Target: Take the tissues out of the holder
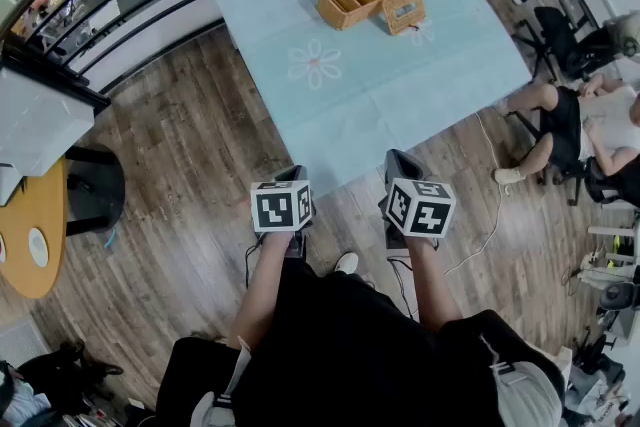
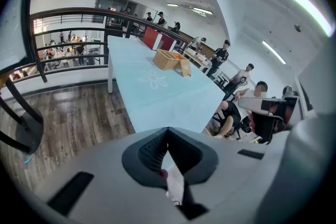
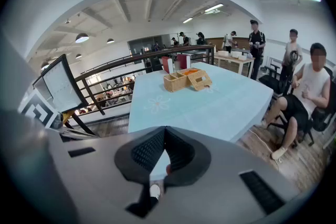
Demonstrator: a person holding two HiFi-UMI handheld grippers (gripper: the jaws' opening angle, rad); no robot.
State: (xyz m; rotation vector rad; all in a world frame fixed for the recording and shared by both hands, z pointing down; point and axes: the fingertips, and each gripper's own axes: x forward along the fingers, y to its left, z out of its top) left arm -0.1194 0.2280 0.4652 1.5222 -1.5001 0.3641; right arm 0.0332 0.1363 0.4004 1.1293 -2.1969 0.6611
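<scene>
The left gripper (image 1: 293, 180) and right gripper (image 1: 400, 165), jaws together and empty, are hovering off the near edge of the light-blue clothed table (image 1: 400, 85). The woven wicker tissue holder (image 1: 403, 12) is sitting toward its far end. Advise opening the jaws before reaching.

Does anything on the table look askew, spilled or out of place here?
One thing: the small wicker holder sits skewed and seemingly tipped beside the wicker tray, not squared up with it. The blue cloth lies flat, and nothing looks spilled or damaged.
</scene>
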